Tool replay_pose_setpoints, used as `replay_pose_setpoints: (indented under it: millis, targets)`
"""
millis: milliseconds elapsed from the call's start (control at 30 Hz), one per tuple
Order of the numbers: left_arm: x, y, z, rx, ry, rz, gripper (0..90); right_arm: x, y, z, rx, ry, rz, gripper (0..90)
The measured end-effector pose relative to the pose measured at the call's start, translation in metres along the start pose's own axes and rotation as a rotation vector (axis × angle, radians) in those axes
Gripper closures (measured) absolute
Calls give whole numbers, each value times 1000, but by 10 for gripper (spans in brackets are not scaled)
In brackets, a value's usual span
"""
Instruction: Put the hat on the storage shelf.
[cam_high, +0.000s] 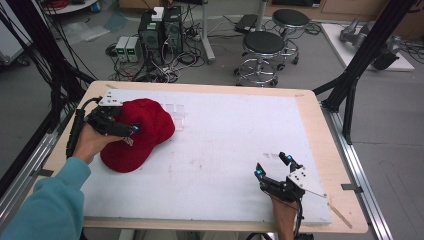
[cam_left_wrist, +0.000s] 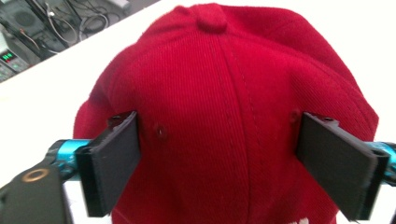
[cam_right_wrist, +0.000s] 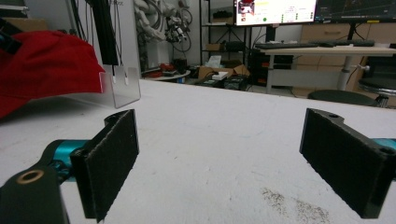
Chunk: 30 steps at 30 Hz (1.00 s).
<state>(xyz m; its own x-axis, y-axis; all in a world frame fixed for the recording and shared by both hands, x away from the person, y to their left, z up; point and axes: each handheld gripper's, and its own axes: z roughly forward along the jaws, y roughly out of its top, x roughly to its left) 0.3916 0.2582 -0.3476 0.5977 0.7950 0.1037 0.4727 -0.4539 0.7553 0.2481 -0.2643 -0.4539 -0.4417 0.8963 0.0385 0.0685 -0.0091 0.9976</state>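
Red cap (cam_high: 142, 132) sits at the left of the high view on the white surface (cam_high: 225, 150), up against a clear plastic stand (cam_high: 176, 116). Left tool (cam_high: 120, 122) is over it, jaws spread either side of the crown, not pinching. Right tool (cam_high: 274, 167) is lower right, wide apart, nothing in it.

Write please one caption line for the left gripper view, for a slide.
Left gripper open, its two black jaws standing on either side of a red cap on the white table.
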Motion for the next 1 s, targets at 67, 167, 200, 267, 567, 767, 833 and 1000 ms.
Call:
replay_pose_setpoints:
  millis: [67,167,200,267,567,767,833,1000]
  targets:
    - [0,-1,3,12,-20,3,198,0,0,0,0,1,-1,107]
    - [0,-1,7,29,-33,5,249,0,0,0,0,1,0,107]
    - [0,-1,8,32,-44,2,249,0,0,0,0,1,0,107]
    - [1,-2,10,34,-63,0,321,0,0,0,-1,1,0,107]
    - [5,-4,11,26,-79,29,651,0,0,0,0,3,1,107]
    - [5,-8,7,16,-61,58,850,0,0,0,0,6,3,107]
    - [4,-10,7,8,-60,57,855,0,0,0,0,5,1,107]
    - [4,-9,6,-10,-49,54,858,0,0,0,-1,7,-7,107]
